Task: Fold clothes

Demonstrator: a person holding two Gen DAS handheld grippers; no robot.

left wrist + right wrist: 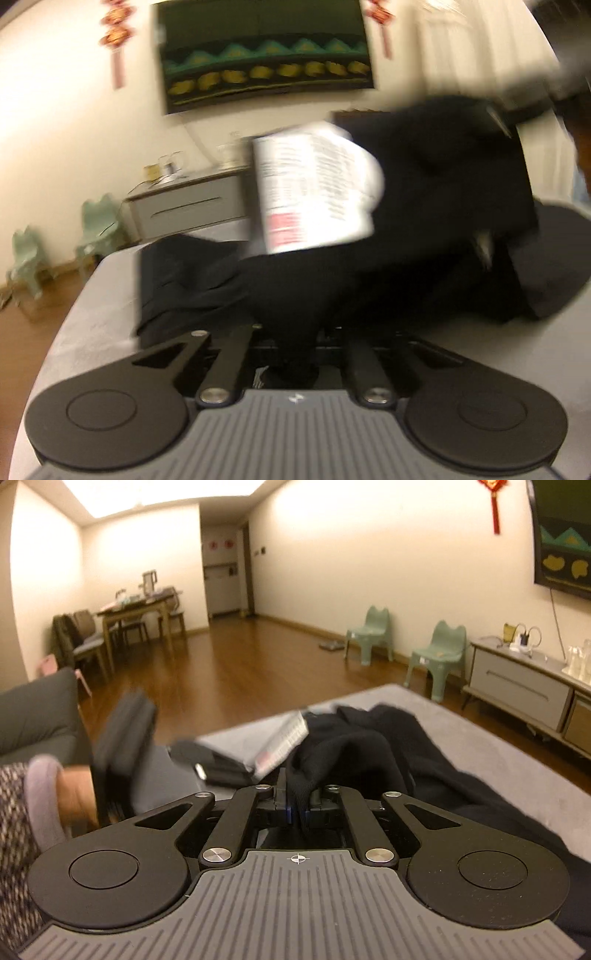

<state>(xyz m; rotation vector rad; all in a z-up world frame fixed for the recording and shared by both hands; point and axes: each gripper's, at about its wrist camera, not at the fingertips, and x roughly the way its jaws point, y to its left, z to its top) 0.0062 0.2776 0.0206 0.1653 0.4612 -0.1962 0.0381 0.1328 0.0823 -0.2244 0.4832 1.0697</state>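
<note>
In the left wrist view, the left gripper (293, 332) pinched the black garment (424, 206) at lower centre; its white label (314, 192) hung mid-frame above the grey surface (96, 306). In the right wrist view, the right gripper (299, 805) clamped the garment's fold at centre, cloth trailing right.

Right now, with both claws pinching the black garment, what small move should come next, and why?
Probably draw the left claw and right claw apart to pull the black garment flat: it hangs bunched above the grey surface, white label exposed.
</note>
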